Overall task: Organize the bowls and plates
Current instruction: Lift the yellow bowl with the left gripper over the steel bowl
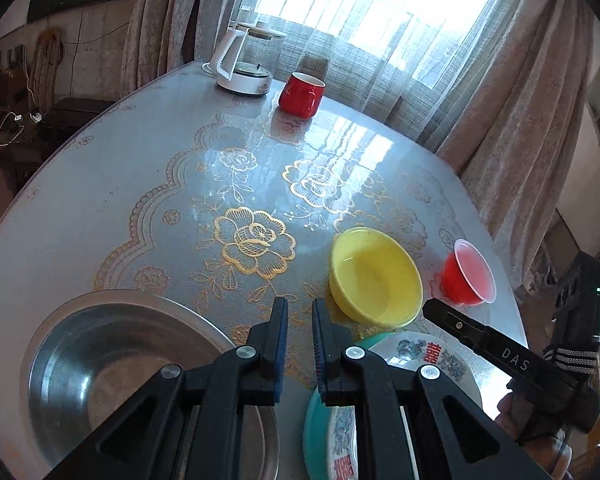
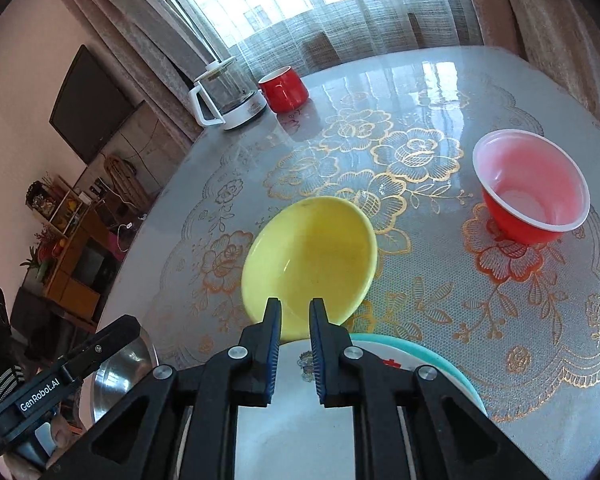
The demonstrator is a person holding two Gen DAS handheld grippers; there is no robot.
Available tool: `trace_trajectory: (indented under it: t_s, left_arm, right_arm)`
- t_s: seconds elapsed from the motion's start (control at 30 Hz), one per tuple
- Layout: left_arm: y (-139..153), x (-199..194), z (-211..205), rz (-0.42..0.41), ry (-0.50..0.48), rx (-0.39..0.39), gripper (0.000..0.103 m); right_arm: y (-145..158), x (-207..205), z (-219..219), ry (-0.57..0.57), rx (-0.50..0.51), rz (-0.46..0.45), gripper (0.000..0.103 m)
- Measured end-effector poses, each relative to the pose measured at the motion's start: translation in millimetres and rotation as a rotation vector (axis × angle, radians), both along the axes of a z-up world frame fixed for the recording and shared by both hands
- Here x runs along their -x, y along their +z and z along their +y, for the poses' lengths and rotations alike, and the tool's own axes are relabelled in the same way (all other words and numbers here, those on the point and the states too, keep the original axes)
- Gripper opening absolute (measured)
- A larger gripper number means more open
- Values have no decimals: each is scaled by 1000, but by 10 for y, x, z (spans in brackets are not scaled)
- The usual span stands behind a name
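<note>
Right wrist view: printed plate [image 2: 300, 432] stacked on teal plate [image 2: 456, 368]; yellow bowl [image 2: 308, 256] and red bowl [image 2: 536, 196] remain unstacked; both tongs empty, left tongs [image 1: 300, 312] clenched, right tongs [image 2: 295, 312] slightly parted.

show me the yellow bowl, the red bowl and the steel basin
yellow bowl [image 2: 312, 256], right wrist view, inner floor of the bowl
red bowl [image 2: 534, 188], right wrist view, pink inside wall
steel basin [image 1: 100, 360], left wrist view, inside bottom of the basin

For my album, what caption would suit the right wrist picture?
Right gripper hovers empty above a patterned plate, facing a yellow bowl and red bowl.
</note>
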State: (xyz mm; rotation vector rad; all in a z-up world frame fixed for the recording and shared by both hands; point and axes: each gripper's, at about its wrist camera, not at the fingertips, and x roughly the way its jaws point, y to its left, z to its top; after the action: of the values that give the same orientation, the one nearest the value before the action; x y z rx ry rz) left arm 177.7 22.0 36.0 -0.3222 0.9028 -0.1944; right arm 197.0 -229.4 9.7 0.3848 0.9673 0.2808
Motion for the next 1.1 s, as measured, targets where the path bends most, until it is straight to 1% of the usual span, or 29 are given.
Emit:
trace_trajectory:
  t_s: [0.13,0.23,0.3,0.4,0.43,0.5,0.53,0.57,0.6,0.73,0.83,1.03,1.1]
  left_arm:
    - [-47,-134,-118,24,-30,-5,15]
    - [-101,-283,-238,51,-58,11,22]
    - [-141,-384,-314,68,-73,30,30]
    - [-243,-541,-415,104,-79,40,31]
    - [-281,-591,-454,115,-83,34,31]
    - [-362,-680,-530,137,-87,13,26]
    - [-394,-714,-573,140,-100,5,21]
    - [-420,-735,-617,142,-116,-1,12]
    - [-440,-729,-649,140,-110,-16,11]
    - [-385,-638,-666,101,-113,-12,11]
    - [-251,-539,-586,67,-109,8,11]
    - [94,-178,-341,-20,-63,-27,11]
    - [171,-31,-222,-39,-50,-19,11]
  right_arm:
    - [-59,-94,-235,-75,-12,23,24]
    - [-169,-212,-389,-111,-49,69,24]
    - [-243,-270,-454,-128,-66,97,24]
    - [-347,-362,-482,-137,-82,132,24]
    - [-377,-386,-480,-140,-85,143,25]
    - [-412,-429,-440,-120,-95,146,25]
    - [-432,-451,-409,-111,-86,149,21]
    - [-453,-469,-375,-106,-73,151,17]
    - [-466,-471,-348,-98,-67,148,13]
    - [-411,-413,-289,-87,-11,108,12]
    - [-319,-380,-312,-83,-39,84,12]
    - [-44,-214,-139,-25,-80,21,12]
    - [32,-142,-30,7,-91,6,12]
